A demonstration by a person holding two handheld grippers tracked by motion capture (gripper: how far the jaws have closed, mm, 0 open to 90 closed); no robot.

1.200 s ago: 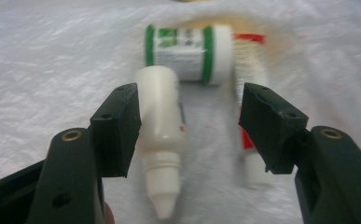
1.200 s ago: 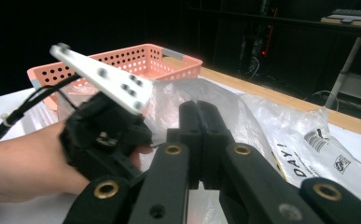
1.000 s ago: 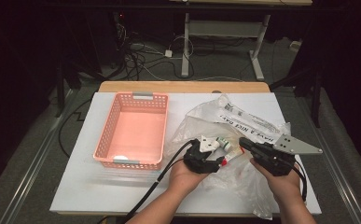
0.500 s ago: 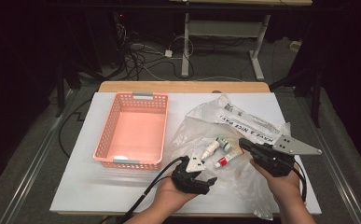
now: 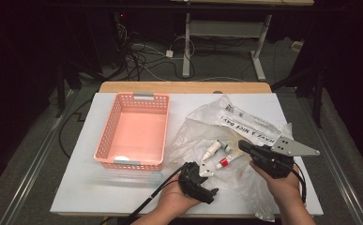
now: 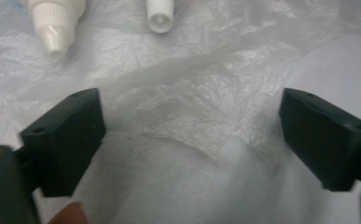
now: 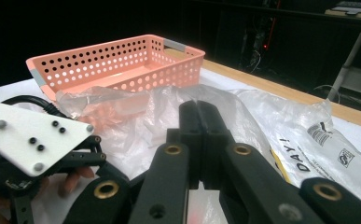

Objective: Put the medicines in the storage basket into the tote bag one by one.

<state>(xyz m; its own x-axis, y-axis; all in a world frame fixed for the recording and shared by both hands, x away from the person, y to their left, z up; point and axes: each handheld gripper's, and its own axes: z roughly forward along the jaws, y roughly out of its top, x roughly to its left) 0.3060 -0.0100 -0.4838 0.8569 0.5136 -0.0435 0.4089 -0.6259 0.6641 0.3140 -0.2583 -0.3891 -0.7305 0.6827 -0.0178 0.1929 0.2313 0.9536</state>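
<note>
The clear plastic bag (image 5: 226, 140) is lying crumpled on the right half of the white tabletop (image 5: 76, 187), just right of the pink basket (image 5: 134, 131), with 2 small white bottles (image 5: 214, 149) resting on or in its near folds. The left claw (image 5: 206, 169) is sitting low at the bag's near edge; its jaws have just been opening and are standing wide apart, with only loose film between them (image 6: 187, 107) and nothing pinched. The right claw (image 7: 200, 122) is clenched with its jaws pressed together, and the film is bunching around the tips, though whether a fold is actually caught there is hard to tell. The bag is looking very light, limp and slippery, so it is likely to slide or bunch rather than lift cleanly, and a pinch on 1 layer may tug the whole sheet. A good hold appears to be a gathered fold at the near edge or the open mouth. The bottles are looking rigid and light, likely to roll, and best gripped across the body below the cap.
</note>
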